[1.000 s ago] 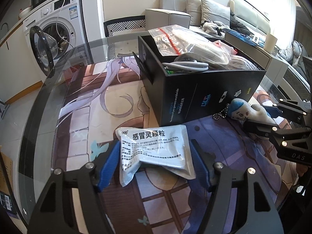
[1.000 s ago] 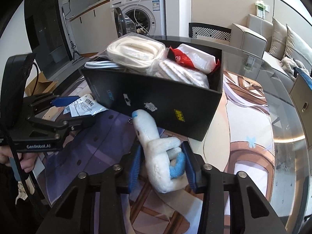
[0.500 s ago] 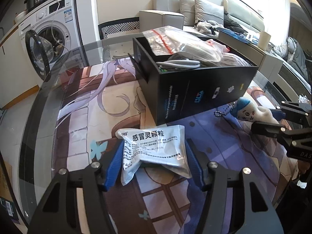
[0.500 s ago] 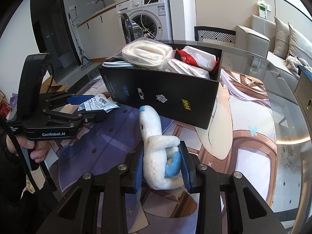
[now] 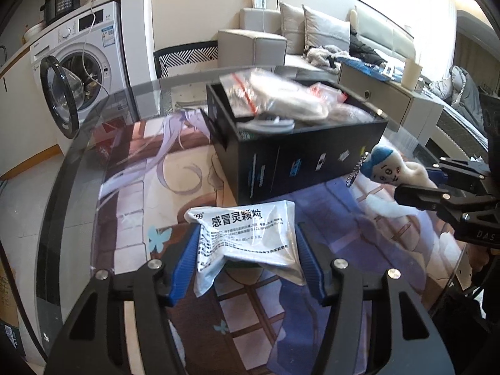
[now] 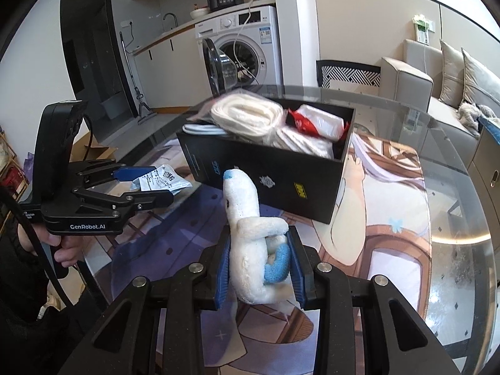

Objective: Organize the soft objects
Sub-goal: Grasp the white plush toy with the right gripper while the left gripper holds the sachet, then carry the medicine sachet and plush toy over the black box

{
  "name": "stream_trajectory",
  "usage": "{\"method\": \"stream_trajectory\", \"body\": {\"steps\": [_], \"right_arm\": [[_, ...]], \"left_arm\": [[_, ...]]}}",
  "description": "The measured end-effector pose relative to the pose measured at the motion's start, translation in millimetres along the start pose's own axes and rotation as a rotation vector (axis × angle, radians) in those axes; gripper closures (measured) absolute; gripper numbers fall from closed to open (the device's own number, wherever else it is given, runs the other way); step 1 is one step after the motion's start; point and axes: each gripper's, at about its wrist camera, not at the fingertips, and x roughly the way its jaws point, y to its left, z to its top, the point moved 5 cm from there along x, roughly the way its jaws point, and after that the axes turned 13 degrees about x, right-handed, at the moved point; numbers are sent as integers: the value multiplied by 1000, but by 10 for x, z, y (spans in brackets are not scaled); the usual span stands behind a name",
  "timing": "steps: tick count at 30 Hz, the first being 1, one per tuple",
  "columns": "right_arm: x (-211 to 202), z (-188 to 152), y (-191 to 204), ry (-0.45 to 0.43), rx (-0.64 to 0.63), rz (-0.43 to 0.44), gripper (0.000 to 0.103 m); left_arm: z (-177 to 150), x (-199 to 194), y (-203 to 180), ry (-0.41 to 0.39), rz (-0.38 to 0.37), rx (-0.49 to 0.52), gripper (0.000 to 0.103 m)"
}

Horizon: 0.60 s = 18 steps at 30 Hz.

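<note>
Right wrist view: right gripper (image 6: 258,267) angled down, clamped on white-and-blue plush toy (image 6: 250,243); left gripper (image 5: 247,261) (also tilted down) pinching crinkled white medicine sachet (image 5: 247,237).

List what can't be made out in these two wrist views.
- Black box contents: the bags are motion-blurred in both views, and the lower layers are hidden by the bags on top.
- Small print on the white sachet in the left gripper: too small, creased.
- Plush toy face: turned away in the right wrist view; its lower body is covered by the right gripper pads.
- Box floor: not visible.
</note>
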Motion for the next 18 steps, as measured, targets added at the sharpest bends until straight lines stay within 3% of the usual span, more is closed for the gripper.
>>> {"method": "stream_trajectory", "body": {"steps": [18], "right_arm": [[-400, 419, -19, -135, 17, -4, 70]], "left_arm": [[512, -399, -18, -131, 16, 14, 44]]}}
